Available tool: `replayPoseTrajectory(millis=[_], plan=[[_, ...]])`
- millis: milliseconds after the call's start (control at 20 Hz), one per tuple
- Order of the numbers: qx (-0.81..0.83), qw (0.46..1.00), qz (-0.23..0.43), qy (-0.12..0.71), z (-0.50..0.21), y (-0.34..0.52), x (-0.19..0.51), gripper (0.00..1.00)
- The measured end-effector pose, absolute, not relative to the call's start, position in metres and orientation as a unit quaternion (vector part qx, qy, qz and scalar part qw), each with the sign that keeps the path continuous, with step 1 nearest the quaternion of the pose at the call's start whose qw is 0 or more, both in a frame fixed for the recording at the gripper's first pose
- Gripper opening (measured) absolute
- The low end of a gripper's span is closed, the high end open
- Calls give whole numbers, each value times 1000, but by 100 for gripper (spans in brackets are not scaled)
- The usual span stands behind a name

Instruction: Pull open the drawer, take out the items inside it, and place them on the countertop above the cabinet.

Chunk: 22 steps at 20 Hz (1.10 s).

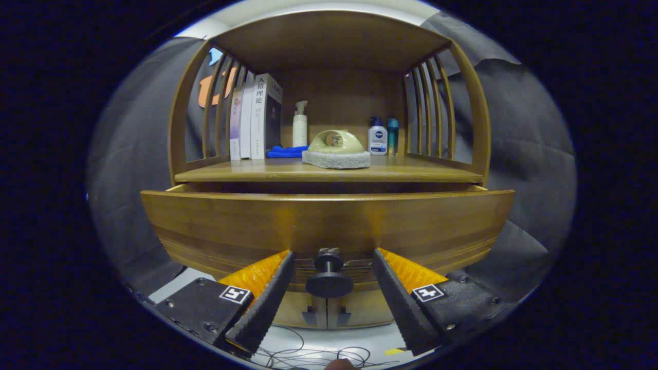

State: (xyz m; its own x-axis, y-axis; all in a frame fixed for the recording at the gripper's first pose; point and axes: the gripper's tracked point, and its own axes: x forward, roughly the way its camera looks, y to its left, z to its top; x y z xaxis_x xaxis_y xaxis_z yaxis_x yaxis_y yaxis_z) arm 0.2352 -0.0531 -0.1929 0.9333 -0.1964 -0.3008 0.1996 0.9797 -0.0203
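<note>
While the gripper (331, 262) stands open, its two fingers flank the drawer's knob (329, 275) without touching it. The wooden drawer (216, 226) sits pulled partly out, below the countertop (411, 173). Farther back on that top stand books (255, 117) at left, a blue cloth (286, 151), a sponge (336, 159), and bottles (378, 136) at right.

The gripper (333, 257) stands spread, its fingers (267, 303) flanking without touching the dark round knob (329, 280) of the pulled-out curved wooden drawer (216, 226), above which the wooden countertop (247, 173) carries upright books (255, 118), a blue cloth (286, 151), a white pump bottle (299, 126) and a pale green dish on a grey sponge (336, 153).
</note>
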Motion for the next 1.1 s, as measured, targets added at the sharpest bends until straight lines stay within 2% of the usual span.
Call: replayPoseTrajectory(millis=[500, 1100], plan=[[9, 980, -112, 166, -192, -60, 288, 100], [-2, 980, -100, 171, -190, -58, 267, 100]])
